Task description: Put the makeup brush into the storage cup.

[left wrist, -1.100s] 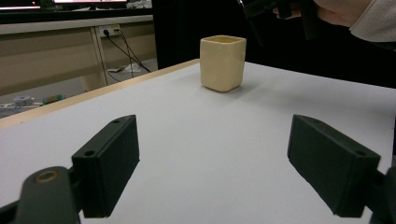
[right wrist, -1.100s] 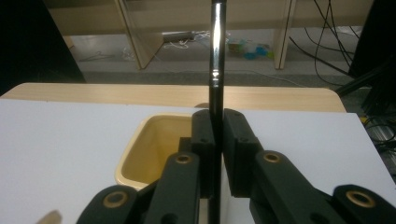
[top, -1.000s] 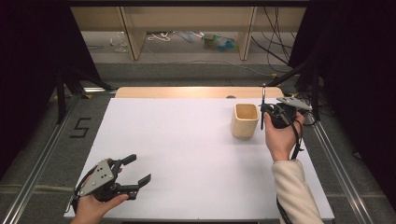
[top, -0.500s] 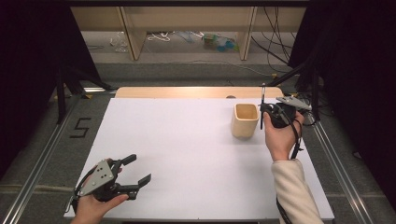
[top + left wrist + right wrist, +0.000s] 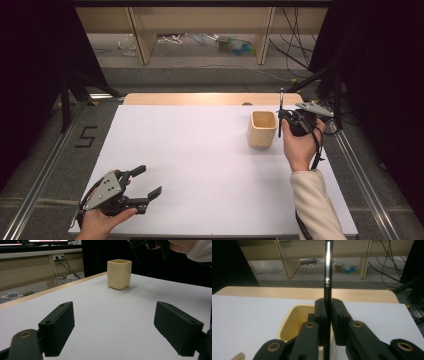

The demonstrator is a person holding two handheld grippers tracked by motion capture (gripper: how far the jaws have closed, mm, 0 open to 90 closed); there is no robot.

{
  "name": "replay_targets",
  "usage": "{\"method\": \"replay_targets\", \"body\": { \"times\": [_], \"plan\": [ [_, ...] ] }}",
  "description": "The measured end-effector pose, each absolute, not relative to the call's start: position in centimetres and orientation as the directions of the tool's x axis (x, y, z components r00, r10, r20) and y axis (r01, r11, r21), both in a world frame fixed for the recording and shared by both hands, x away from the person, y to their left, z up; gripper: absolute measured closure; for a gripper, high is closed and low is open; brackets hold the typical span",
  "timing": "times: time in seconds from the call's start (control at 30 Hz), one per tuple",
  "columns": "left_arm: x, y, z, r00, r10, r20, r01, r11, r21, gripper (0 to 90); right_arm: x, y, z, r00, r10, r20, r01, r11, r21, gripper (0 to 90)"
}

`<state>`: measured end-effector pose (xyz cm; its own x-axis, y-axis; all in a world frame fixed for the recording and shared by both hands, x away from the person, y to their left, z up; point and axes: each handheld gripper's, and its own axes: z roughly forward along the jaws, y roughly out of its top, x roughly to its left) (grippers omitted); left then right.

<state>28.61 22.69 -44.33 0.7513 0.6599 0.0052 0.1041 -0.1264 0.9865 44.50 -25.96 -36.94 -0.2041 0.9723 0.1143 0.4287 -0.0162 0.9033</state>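
The right gripper [image 5: 286, 119] hangs over the desk [image 5: 200, 150] near its far right corner, just beside the cup [image 5: 262, 129] on the side toward the right edge. Its fingers [image 5: 339, 315] are clamped on a thin black rod [image 5: 327, 285] (a brush or pen handle, by the look of its silver band), which stands upright between them. In the right gripper view the rod runs straight up the middle, with the cup's open mouth [image 5: 294, 320] directly beyond and below the fingers. In the high view the rod [image 5: 281, 107] rises above the gripper, and its lower end is hidden behind the hand [image 5: 300, 145]. Whether its tip touches the cup I cannot tell.

The cup is pale yellow, with squarish walls and rounded corners. It stands upright on the white desk near the far edge, right of the middle. From the left gripper view the cup [image 5: 119, 273] appears well ahead, with the right gripper [image 5: 142, 245] high above and to one side of it.

The left gripper [image 5: 135, 187] is held low near the near left corner of the desk, well apart from the cup. Its fingers [image 5: 58, 327] stand wide with nothing between them but bare desk surface.
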Motion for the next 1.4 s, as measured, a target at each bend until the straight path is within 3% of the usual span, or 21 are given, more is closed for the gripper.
{"method": "replay_targets", "body": {
  "times": [1.4],
  "plan": [
    [28.68, 22.64, -44.41, 0.753, 0.658, -0.003, 0.102, -0.111, 0.989, 16.6, 44.97, -25.28, -36.61, -0.212, 0.971, 0.107, 0.428, -0.006, 0.904, 84.1]
  ]
}}
